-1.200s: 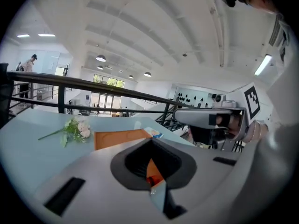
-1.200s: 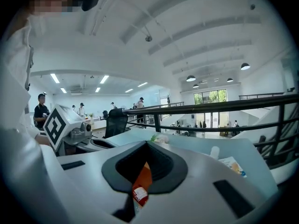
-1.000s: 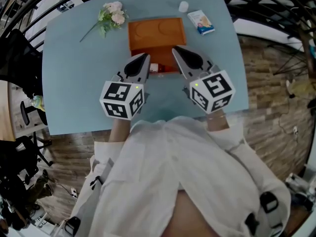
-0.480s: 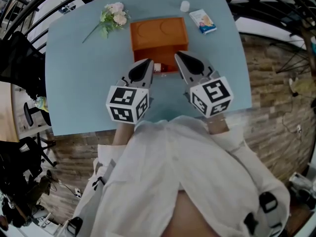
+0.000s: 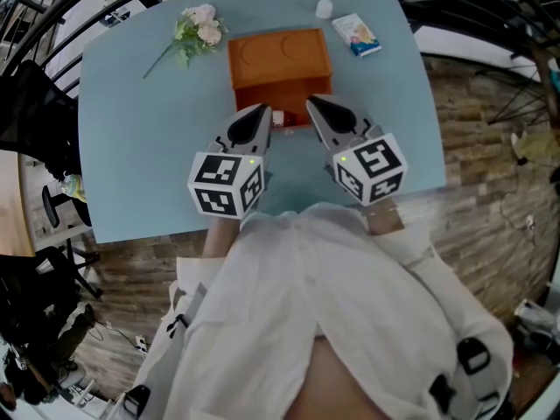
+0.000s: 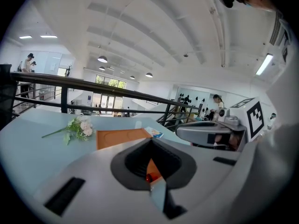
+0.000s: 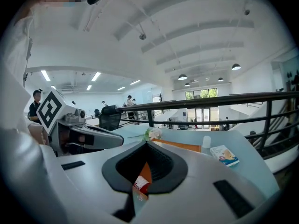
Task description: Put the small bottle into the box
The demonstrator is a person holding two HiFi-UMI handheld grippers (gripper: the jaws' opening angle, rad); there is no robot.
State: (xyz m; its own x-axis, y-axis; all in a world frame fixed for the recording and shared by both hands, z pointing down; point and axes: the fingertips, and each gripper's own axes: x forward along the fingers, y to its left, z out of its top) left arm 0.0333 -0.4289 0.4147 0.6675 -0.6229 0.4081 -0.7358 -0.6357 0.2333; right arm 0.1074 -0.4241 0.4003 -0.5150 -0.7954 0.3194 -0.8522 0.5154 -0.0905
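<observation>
An orange box [image 5: 282,92] stands open on the light blue table, its lid [image 5: 278,52] folded back. A small bottle [image 5: 278,119] with a red and white label lies at the box's near edge. It shows through the jaws' gap in the right gripper view [image 7: 140,185], and as a red spot [image 6: 148,177] in the left gripper view. My left gripper [image 5: 260,112] is shut and points at the bottle from the left. My right gripper [image 5: 312,105] is shut just right of it. Neither gripper holds anything.
A flower sprig [image 5: 198,28] lies left of the lid. A white cap-like bottle [image 5: 325,9] and a small blue and white carton [image 5: 356,36] sit at the far right. The table's near edge [image 5: 289,221] runs under my grippers. Railings surround the table.
Both grippers have drawn back a little from the box toward the person. The bottle and box have not moved.
</observation>
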